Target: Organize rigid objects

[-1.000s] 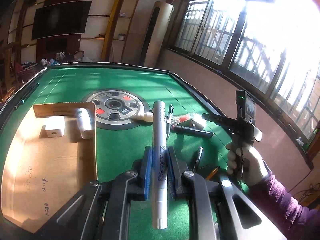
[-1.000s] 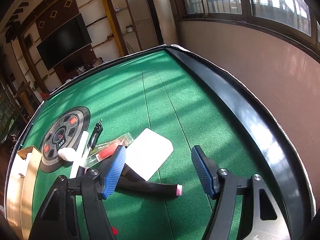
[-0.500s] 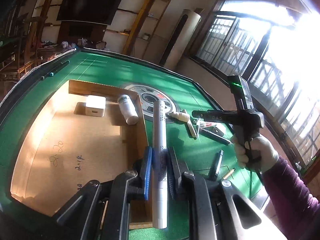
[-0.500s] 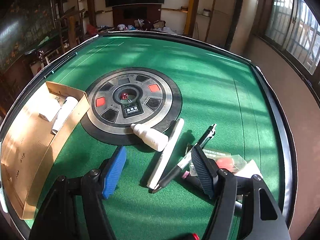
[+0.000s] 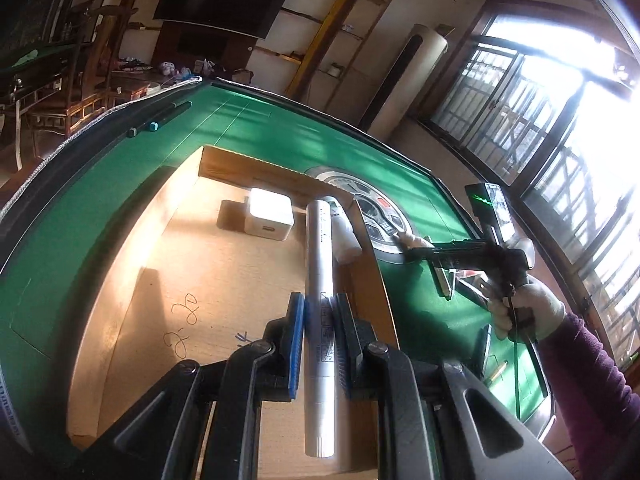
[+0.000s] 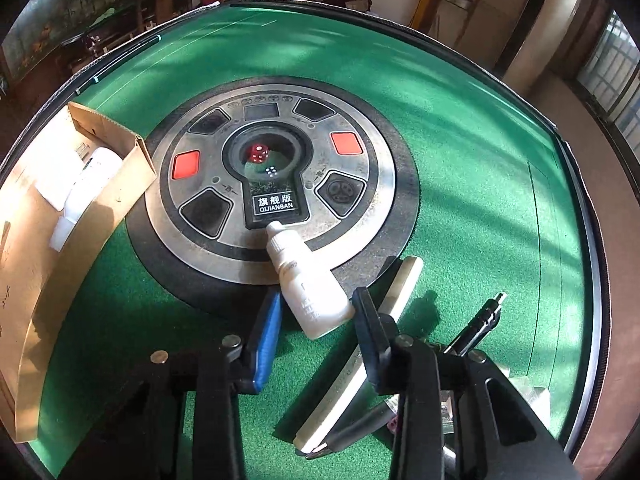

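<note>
step in hand: left tool carries a long white marker over the cardboard tray, seemingly to lay it down there; right tool lines up on a small white bottle out on the green counter

doing it well, left: I'd lower the marker flat onto bare cardboard near the tray's right wall, clear of the white charger block and the white bottle in the tray; open only once it rests, or it may roll; its far tip now overlaps that bottle in the left view, though whether they touch I cannot tell

doing it well, right: the bottle lies tilted, its cap on the grey dial plate, its base on the felt; best to close square across the fat body, not the neck; a flat white strip lies just right of the bottle and the black pad sits over it, so it risks being caught too

left tool: clamped on the marker near its middle, blue pad one side, black pad the other; both marker ends stick out

right tool: jaws apart, straddling the bottle's base; contact with the pads not clear; holds nothing

task's things: marker aloft over the tray; two items lying in the tray; loose bottle, strip and black pen on the counter's near right
</note>
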A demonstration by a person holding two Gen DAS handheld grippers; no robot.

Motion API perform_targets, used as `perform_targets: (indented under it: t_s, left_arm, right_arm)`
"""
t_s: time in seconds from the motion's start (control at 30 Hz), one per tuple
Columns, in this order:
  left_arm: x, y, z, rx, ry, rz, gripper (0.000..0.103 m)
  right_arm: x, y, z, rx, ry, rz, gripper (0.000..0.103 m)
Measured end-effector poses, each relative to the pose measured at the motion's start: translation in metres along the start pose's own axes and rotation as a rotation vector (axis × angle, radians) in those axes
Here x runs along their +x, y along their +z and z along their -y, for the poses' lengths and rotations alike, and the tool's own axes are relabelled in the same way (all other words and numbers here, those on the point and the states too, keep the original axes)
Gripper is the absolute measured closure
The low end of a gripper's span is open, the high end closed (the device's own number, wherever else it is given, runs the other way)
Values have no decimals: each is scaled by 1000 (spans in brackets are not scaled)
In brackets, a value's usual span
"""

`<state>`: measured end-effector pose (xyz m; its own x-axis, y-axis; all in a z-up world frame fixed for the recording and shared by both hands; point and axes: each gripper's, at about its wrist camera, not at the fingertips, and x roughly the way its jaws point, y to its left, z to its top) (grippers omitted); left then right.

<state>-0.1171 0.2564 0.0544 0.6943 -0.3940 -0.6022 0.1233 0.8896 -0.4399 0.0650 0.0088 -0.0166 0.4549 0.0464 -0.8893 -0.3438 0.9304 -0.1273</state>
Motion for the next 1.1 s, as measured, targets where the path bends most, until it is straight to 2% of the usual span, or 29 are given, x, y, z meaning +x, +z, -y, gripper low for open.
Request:
perform_targets:
  t_s: [0.03,0.17,0.37,0.57,0.67,0.8,0.9,1.0,1.1]
  left_arm:
    - [1,0,-1,-2,6,-3,89]
    - [3,6,-4,4,39,-20,89]
    - [18,29,-14,30,155,-97,89]
    - [57,56,-31,20,227,-195,89]
    - [79,67,-40,2,257,-231,89]
    - [103,77,-51,-10,319,-253,89]
    - [109,78,-61,-49,302,-253,89]
    - [99,77,-62,-85,263,-235,84]
    - [78,76,-54,-72,213,-182,65]
  right_arm:
    - [0,-1,1,15,15,0,77]
    - [-10,-5,4,87,38,34,78]
    - [-59,-8,-1,164,117,137,78]
    - [-90,2,-51,128,254,173,78]
    - [-88,9,-82,121,341,165,78]
    - [-74,20,-120,115,372,147,78]
    - [-58,28,-141,116,378,120,78]
    - [-45,35,-157,101,322,108,78]
    - [-31,35,-163,100,279,88,77]
